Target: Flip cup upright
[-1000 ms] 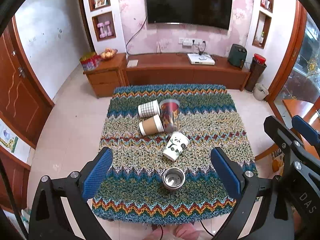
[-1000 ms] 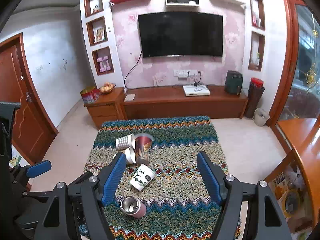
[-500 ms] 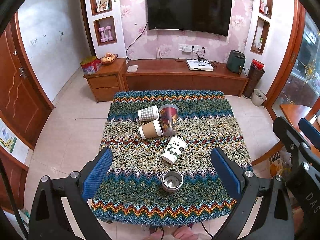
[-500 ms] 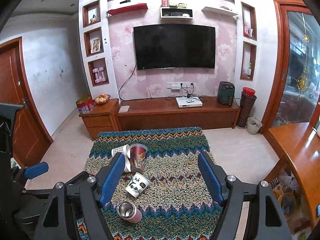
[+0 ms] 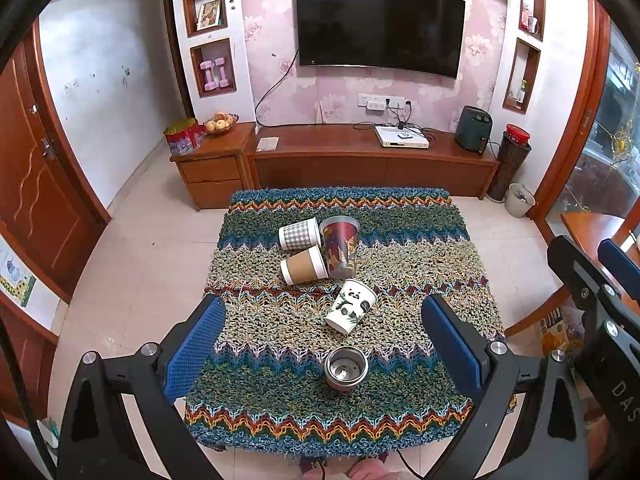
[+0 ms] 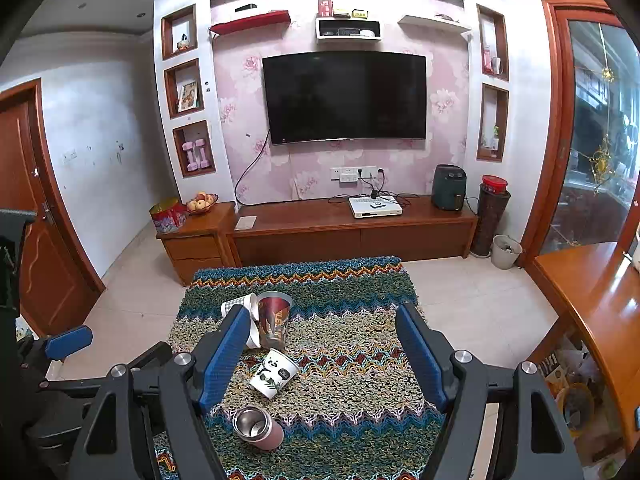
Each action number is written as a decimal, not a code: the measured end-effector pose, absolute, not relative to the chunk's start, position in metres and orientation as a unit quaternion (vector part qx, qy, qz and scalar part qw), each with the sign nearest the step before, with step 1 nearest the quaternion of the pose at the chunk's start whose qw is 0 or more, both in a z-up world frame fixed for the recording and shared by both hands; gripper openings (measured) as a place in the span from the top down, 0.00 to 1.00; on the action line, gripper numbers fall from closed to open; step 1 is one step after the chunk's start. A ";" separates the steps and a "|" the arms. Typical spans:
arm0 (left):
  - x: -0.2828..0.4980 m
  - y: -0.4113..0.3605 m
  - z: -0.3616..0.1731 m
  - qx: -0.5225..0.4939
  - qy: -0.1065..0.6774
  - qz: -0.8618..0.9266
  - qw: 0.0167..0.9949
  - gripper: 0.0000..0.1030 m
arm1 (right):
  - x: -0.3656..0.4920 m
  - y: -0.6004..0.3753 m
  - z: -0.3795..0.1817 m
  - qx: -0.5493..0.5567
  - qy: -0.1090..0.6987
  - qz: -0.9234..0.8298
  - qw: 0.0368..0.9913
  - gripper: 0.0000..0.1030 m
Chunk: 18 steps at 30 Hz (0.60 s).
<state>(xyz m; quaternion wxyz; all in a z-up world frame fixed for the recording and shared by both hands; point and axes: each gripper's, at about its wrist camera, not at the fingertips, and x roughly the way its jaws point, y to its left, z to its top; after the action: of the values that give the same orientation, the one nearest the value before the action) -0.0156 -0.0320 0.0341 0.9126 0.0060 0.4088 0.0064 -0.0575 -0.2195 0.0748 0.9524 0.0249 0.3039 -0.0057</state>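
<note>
Several cups are on a table with a knitted zigzag cloth (image 5: 420,248). A checked paper cup (image 5: 299,234), a brown-sleeved paper cup (image 5: 304,270), a white panda cup (image 5: 352,306) and a steel-lined pink tumbler (image 5: 346,368) lie on their sides. A tall red patterned cup (image 5: 340,246) stands upright. My left gripper (image 5: 320,352) is open and empty, high above the table's near edge. My right gripper (image 6: 320,360) is open and empty, also high; the panda cup (image 6: 275,374) and the tumbler (image 6: 258,428) show between its fingers.
A wooden TV cabinet (image 5: 360,160) and a wall TV (image 5: 380,28) are behind the table. A wooden door (image 5: 32,184) is at the left, a bin (image 5: 519,200) and a wooden counter (image 6: 600,308) at the right. Tiled floor surrounds the table.
Both grippers have risen and pulled back from the table, so the cups look smaller and lower in view. The cups have not moved. Both grippers stay open.
</note>
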 end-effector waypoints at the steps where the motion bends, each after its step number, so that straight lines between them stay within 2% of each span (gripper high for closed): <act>1: -0.016 -0.032 0.034 0.006 0.409 0.006 0.913 0.04 | -0.057 -0.220 0.075 0.025 0.303 -0.005 0.953 0.26; 18: -0.014 -0.030 0.035 0.001 0.405 0.007 0.914 0.04 | -0.053 -0.218 0.077 0.025 0.299 -0.001 0.954 0.26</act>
<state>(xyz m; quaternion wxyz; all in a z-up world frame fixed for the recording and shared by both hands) -0.0137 -0.0303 0.0348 0.9144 0.0014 0.4047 0.0070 -0.0531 -0.2181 0.0771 0.9538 0.0249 0.2994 -0.0012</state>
